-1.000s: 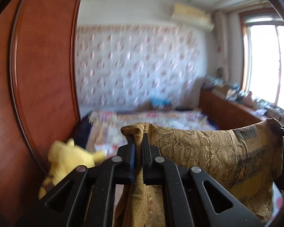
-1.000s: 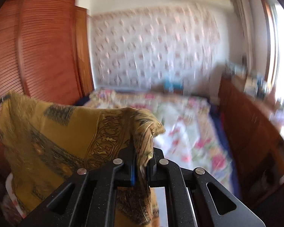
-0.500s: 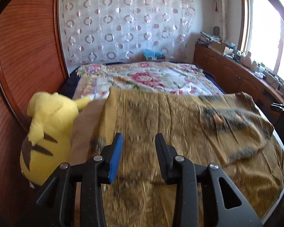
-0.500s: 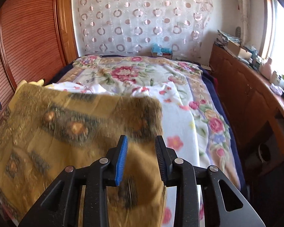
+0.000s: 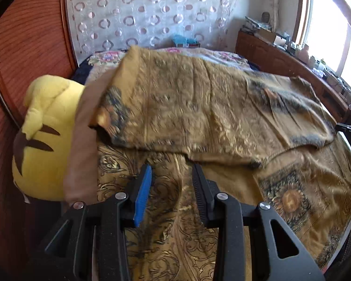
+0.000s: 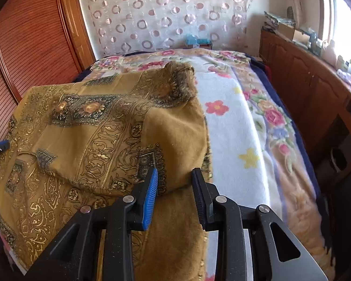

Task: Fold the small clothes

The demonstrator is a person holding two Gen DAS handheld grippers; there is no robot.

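The cloth lies on the bed, one part folded over, its left edge draped on a plush. Left gripper and right gripper both gape, empty. Best grip both near corners evenly. Only the left view shows the plush.

One gold patterned cloth lies ahead of and beneath the fingers, doubled over itself, so two layers show. Two grippers are in view: the left gripper, with two fingers spread apart over the cloth, and the right gripper, likewise with two fingers apart. One yellow plush toy sits to the left of the left gripper's fingers. One floral blanket stretches ahead and to the right of the right gripper's fingers. One circle-patterned curtain hangs far ahead.
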